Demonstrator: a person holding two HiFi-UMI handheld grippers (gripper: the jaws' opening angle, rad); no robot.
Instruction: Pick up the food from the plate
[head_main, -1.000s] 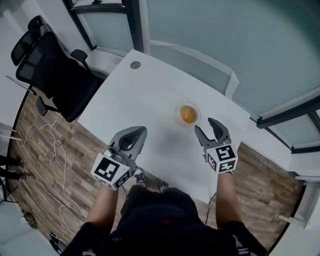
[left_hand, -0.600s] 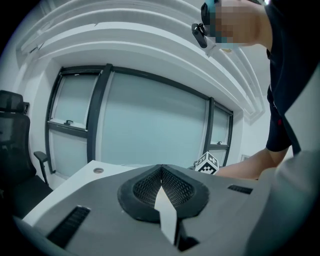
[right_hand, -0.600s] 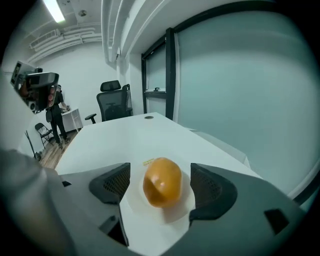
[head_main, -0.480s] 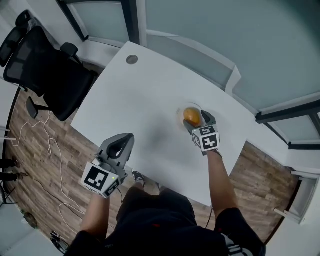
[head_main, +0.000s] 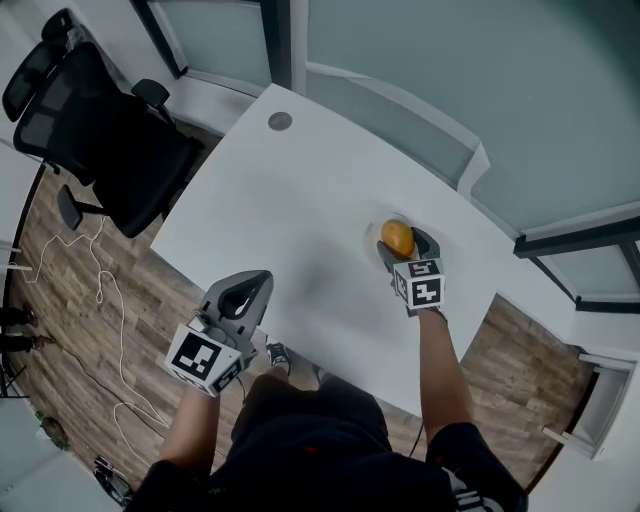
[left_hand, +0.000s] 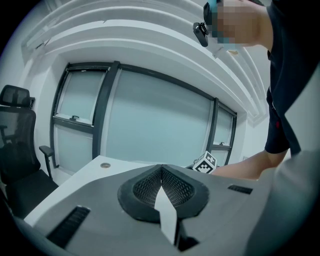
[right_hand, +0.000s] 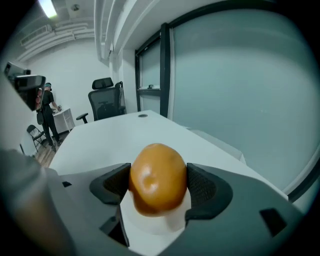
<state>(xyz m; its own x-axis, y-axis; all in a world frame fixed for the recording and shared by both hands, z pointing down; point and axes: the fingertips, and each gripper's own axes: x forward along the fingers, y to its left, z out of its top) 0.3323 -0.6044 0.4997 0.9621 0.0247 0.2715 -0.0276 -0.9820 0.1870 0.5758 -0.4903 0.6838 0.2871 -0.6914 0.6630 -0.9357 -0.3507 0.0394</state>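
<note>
Head view: vs 1 s ago, right gripper (head_main: 405, 247) has dropped to plate (head_main: 373, 234). Jaws have just been opening wide and flank orange food (head_main: 397, 238), which sits on plate, unclamped. Left gripper (head_main: 258, 281) clenched, empty, pulled back to table (head_main: 290, 210) edge.

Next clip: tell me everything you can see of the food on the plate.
The food is a rounded, glossy orange-brown lump, whole, with a paler sheen. It sits on a small white plate on the white table, between the right claw's jaws, which have just been opening and flank its sides closely; contact is unclear.
</note>
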